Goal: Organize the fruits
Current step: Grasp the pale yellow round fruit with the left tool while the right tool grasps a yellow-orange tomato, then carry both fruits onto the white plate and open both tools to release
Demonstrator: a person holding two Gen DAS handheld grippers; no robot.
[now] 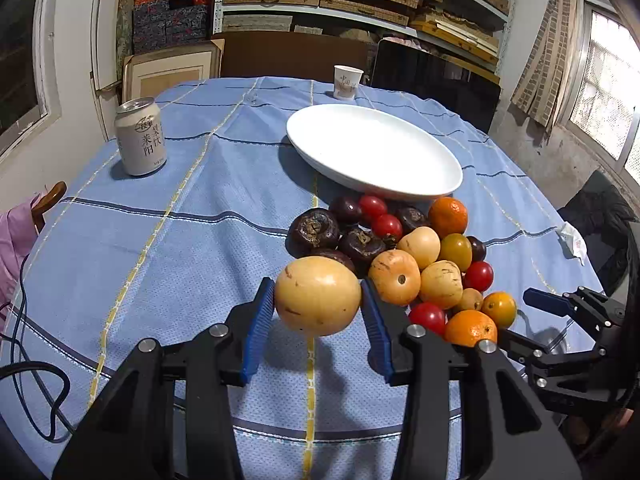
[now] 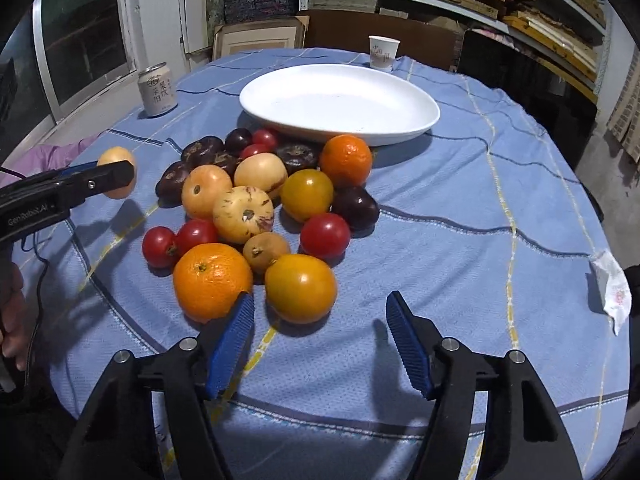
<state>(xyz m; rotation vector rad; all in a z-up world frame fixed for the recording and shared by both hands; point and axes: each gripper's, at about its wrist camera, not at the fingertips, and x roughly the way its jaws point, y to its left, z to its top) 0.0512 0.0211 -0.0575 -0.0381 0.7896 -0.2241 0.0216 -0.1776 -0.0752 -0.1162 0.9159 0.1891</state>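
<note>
Blue checked tablecloth covers the round table, w/ everything on it; going left to right: a purple garment hangs at the far left edge, then a pale drink can stands upright, well apart from the fruit. Left gripper is clamped on a big pale-yellow fruit, blue pads pressing both sides, fruit lifted off the cloth w/ its shadow underneath; in the right wrist view the same fruit shows at the left, partly hidden behind that gripper's black finger. White oval plate sits mid-table w/ nothing in it, a paper cup just behind its far rim. Fruit pile lies just in front of the plate's near rim: dark wrinkled fruits at the back left, small red tomatoes, pale speckled yellow ones in the middle, an orange near the plate. At the pile's near edge sit another orange and a yellow-orange tomato, side by side. Right gripper has its jaws apart, nothing held; left pad tip is right by the near orange, can't tell if touching, & the yellow-orange tomato sits just beyond the gap. Crumpled white wrapper lies at the far right edge of the cloth
</note>
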